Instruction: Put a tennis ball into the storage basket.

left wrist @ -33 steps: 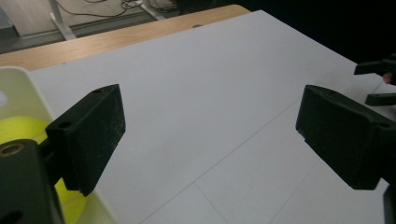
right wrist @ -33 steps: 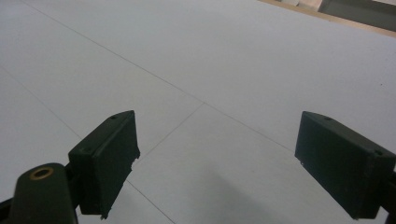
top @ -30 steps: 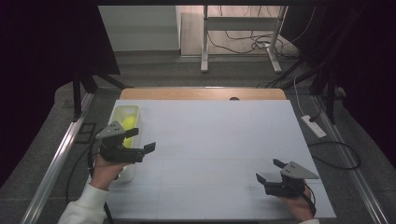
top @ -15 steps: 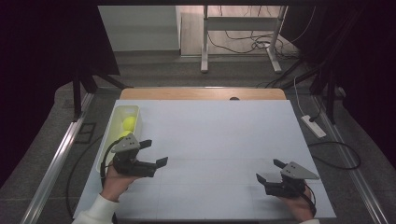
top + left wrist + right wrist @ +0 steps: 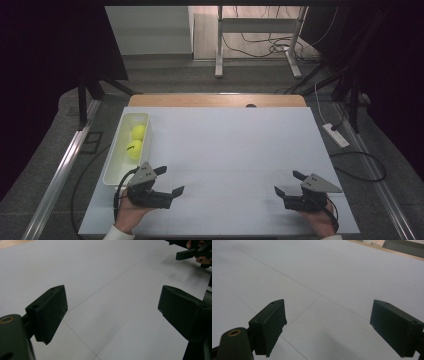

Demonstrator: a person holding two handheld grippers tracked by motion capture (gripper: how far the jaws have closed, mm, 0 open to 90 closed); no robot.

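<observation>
Jaws of the left gripper (image 5: 169,181) stand wide apart and hold nothing — its own view has bare white sheet between the pads. It sits at the near left of the table, low over the surface, jaws aimed right and a little toward the far side. Two tennis balls (image 5: 135,142) lie far-left of it, inside a white bin (image 5: 114,160) whose near end is just beside the gripper's body. The bin's long axis runs near to far along the table's left edge; the balls sit one behind the other in its far half, touching or nearly so — cannot tell which. Left hand is clearly the nearer one, and as a judgement, a reach for the balls means swinging that gripper back left and farther out over the bin's rim.

Right gripper (image 5: 288,183) rests at the near right, well apart from the bin, jaws also wide and empty, pointing left.

Table (image 5: 235,145) is covered with a plain white sheet with faint fold lines and a wooden strip at its far edge. Beyond — dark room, a desk frame (image 5: 260,40) with loose cables, and a power strip (image 5: 336,135) on the floor at right.
</observation>
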